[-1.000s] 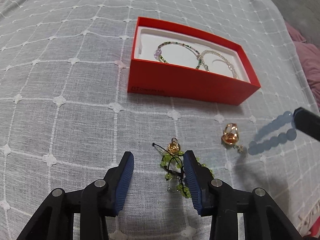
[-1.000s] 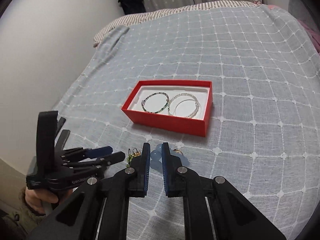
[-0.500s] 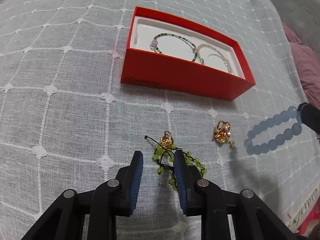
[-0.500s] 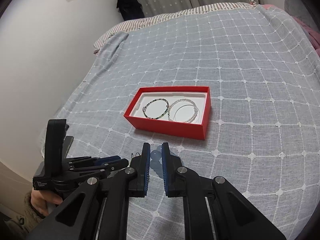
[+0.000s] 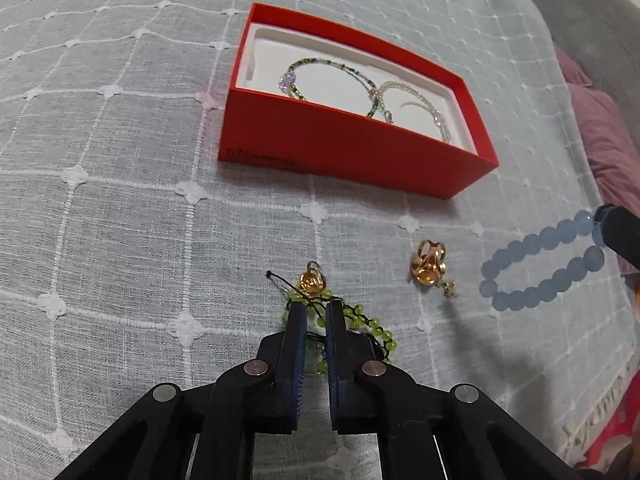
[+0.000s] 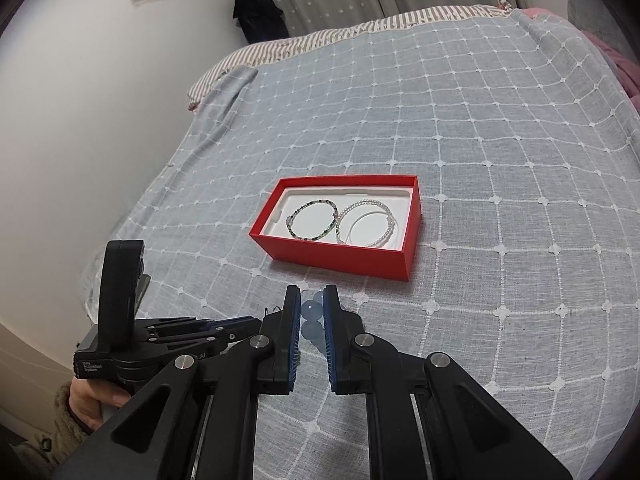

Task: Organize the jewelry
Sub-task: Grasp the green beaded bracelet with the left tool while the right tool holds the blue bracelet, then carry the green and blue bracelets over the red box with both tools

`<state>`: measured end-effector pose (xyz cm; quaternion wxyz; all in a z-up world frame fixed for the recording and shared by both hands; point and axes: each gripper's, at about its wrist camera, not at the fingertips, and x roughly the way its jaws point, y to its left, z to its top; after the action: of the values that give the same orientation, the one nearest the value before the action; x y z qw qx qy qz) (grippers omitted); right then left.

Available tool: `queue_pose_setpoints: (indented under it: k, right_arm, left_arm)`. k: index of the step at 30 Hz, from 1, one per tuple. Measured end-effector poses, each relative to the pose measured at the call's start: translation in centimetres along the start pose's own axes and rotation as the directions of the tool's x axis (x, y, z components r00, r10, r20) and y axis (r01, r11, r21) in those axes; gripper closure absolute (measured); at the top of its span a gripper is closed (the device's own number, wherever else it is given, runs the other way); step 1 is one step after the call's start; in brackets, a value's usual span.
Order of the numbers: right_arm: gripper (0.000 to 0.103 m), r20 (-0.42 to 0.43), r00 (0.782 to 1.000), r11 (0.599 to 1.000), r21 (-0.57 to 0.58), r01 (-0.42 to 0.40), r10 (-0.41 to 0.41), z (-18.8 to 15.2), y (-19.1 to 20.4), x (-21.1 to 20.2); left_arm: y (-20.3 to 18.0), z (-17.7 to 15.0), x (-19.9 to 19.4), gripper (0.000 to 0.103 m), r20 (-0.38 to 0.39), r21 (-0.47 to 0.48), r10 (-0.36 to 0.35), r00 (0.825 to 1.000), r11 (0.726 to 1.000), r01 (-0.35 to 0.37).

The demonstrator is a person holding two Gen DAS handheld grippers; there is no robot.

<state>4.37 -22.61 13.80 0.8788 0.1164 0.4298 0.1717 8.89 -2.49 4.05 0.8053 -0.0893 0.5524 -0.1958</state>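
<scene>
A red box (image 5: 352, 148) (image 6: 344, 258) on the bedspread holds a dark beaded bracelet (image 5: 332, 76) and a pearl bracelet (image 5: 416, 104). My left gripper (image 5: 316, 312) is shut on a green-bead bracelet with black cord (image 5: 360, 320), low on the cloth; it also shows in the right wrist view (image 6: 224, 326). A gold charm (image 5: 312, 280) and a gold ring (image 5: 428, 266) lie just ahead. My right gripper (image 6: 312, 304) is shut on a pale blue bead bracelet (image 6: 312, 320), which hangs in the air at the right of the left wrist view (image 5: 540, 264).
The grey checked bedspread (image 6: 480, 160) covers the bed. A white wall (image 6: 80, 120) runs along the left. A pink cushion (image 5: 608, 152) lies at the right edge. A striped pillow (image 6: 248, 60) sits at the far end.
My left gripper has closed from wide open onto the green bracelet. My right gripper has lifted higher with the blue bracelet.
</scene>
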Motion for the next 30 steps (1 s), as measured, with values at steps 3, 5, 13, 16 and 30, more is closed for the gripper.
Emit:
queue_pose_setpoints:
  k: [3, 5, 13, 16, 30]
  right_arm:
    - [0.091, -0.004, 1.000, 1.000, -0.003, 0.001, -0.001, -0.1, 0.1, 0.1]
    - [0.091, -0.005, 1.000, 1.000, -0.003, 0.002, -0.002, -0.1, 0.1, 0.2]
    - [0.091, -0.010, 1.000, 1.000, -0.010, 0.003, -0.003, -0.2, 0.3, 0.6]
    - [0.091, -0.012, 1.000, 1.000, -0.011, 0.005, -0.005, -0.2, 0.3, 0.7]
    - [0.091, -0.009, 1.000, 1.000, 0.000, 0.010, -0.010, -0.2, 0.1, 0.8]
  left_arm:
    - [-0.1, 0.0, 0.1, 0.096, -0.006, -0.001, 0.000, 1.000, 1.000, 0.000]
    - [0.0, 0.1, 0.1, 0.093, -0.005, -0.006, 0.000, 1.000, 1.000, 0.000]
    - [-0.3, 0.1, 1.3, 0.075, -0.035, 0.007, 0.034, 0.999, 0.999, -0.033]
    - [-0.6, 0.1, 1.7, 0.081, -0.028, 0.017, 0.073, 0.997, 0.997, -0.072]
    - [-1.2, 0.2, 0.6, 0.102, 0.018, 0.033, 0.046, 0.999, 0.998, -0.046]
